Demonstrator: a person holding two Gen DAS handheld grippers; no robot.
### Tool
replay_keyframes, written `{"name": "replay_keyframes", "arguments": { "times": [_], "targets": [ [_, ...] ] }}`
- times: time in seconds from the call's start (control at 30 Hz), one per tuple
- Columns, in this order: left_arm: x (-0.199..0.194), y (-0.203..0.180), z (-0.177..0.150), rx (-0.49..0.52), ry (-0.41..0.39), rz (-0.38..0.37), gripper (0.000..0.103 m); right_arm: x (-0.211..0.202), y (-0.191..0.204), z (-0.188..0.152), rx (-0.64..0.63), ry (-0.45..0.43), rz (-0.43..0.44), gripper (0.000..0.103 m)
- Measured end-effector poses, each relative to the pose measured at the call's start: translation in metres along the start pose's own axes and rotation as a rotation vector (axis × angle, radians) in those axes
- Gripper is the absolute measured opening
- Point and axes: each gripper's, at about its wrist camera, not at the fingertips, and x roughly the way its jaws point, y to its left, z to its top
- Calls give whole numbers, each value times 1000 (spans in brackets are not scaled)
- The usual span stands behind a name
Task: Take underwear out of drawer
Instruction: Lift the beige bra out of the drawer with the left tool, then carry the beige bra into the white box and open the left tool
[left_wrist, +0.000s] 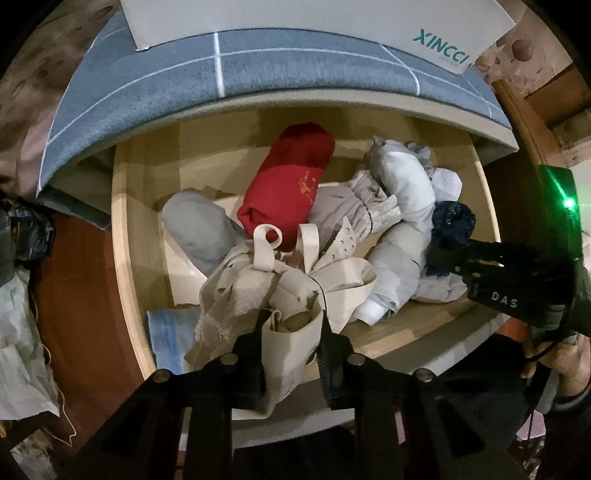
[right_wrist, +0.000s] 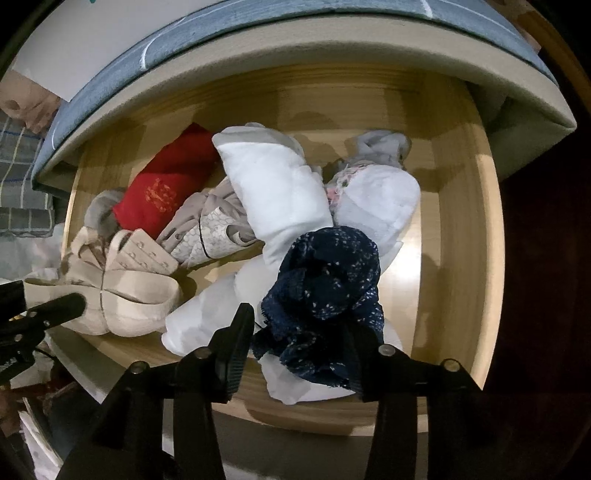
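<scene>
The open wooden drawer (left_wrist: 122, 258) holds rolled garments: a red roll (left_wrist: 295, 173), a grey roll (left_wrist: 195, 225) and white rolls (left_wrist: 402, 192). My left gripper (left_wrist: 293, 343) is shut on a beige bra (left_wrist: 295, 288), whose straps and cups hang lifted above the drawer's front left. In the right wrist view, my right gripper (right_wrist: 299, 343) stands open over the drawer (right_wrist: 491, 221), with crumpled navy lace underwear (right_wrist: 325, 295) between its fingers. The left pad is just apart from the cloth. The bra (right_wrist: 122, 295) shows at left there, and the right gripper (left_wrist: 448, 254) at right in the left wrist view.
A grey-blue padded edge with white lines (left_wrist: 184, 85) overhangs the drawer's back, with a white XINCCI box (left_wrist: 295, 22) on it. A folded blue-white cloth (left_wrist: 166, 332) lies at the front left. Plastic bags (left_wrist: 18, 332) sit outside on the left. A hand (left_wrist: 569, 362) holds the right gripper.
</scene>
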Motion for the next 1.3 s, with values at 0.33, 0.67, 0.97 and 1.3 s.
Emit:
{"name": "replay_keyframes", "arguments": {
  "times": [0.33, 0.67, 0.97, 1.3],
  "targets": [
    [-24, -7, -2, -13, -45, -29, 22, 0, -4, 0, 39, -16, -15, 21],
    [-57, -15, -2, 0, -103, -46, 22, -1, -12, 0, 53, -30, -6, 19],
    [-121, -16, 1, -1, -211, -57, 22, -5, -9, -1, 45, -40, -19, 18],
    [-226, -5, 44, -39, -418, -9, 22, -6, -3, -7, 38, -43, -45, 17]
  ]
}}
